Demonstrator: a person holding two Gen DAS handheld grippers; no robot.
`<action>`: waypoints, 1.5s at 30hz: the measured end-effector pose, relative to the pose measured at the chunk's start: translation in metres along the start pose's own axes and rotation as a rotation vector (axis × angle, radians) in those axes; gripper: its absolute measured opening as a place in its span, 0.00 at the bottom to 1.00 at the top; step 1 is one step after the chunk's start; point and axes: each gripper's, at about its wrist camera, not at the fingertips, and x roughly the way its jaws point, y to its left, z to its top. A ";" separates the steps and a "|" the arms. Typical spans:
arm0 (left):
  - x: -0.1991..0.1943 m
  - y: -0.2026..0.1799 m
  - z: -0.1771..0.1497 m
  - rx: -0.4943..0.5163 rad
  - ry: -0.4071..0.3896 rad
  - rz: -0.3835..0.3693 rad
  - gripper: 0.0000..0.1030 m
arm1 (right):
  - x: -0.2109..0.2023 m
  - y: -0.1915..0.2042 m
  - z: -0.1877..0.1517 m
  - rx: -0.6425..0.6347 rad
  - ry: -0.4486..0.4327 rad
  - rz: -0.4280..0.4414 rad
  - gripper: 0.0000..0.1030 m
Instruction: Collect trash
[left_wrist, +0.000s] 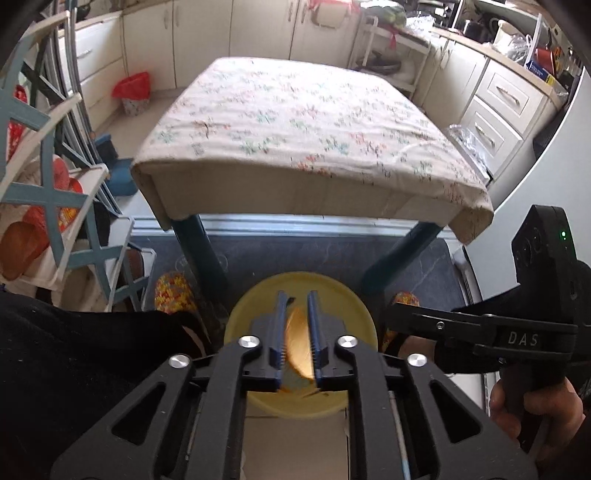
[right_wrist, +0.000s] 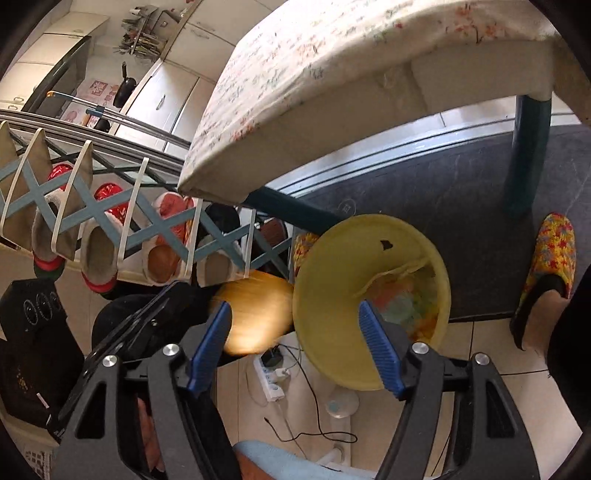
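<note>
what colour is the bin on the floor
Yellow. The bin shows best in the right wrist view, with colourful scraps inside.

Both wrist cams look steeply down, close above the floor. Left faces the counter (left_wrist: 295, 122) head-on, right sees it obliquely; both share the yellow bin (left_wrist: 354, 306) (right_wrist: 332, 280).

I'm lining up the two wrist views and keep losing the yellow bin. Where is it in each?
Left wrist: yellow bin at bottom centre, behind the left gripper, below the table edge.
Right wrist: yellow bin right of centre, its rim between the fingers of the right gripper.
Shared landmark: the floral tablecloth on the table above the bin.
</note>
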 end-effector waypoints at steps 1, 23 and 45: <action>-0.004 0.000 0.000 -0.003 -0.027 0.011 0.23 | -0.004 0.002 0.000 -0.017 -0.019 -0.014 0.67; -0.063 -0.003 0.011 -0.023 -0.372 0.180 0.82 | -0.082 0.067 -0.011 -0.392 -0.578 -0.349 0.89; -0.071 -0.003 0.020 -0.049 -0.437 0.185 0.91 | -0.092 0.087 -0.011 -0.466 -0.658 -0.375 0.91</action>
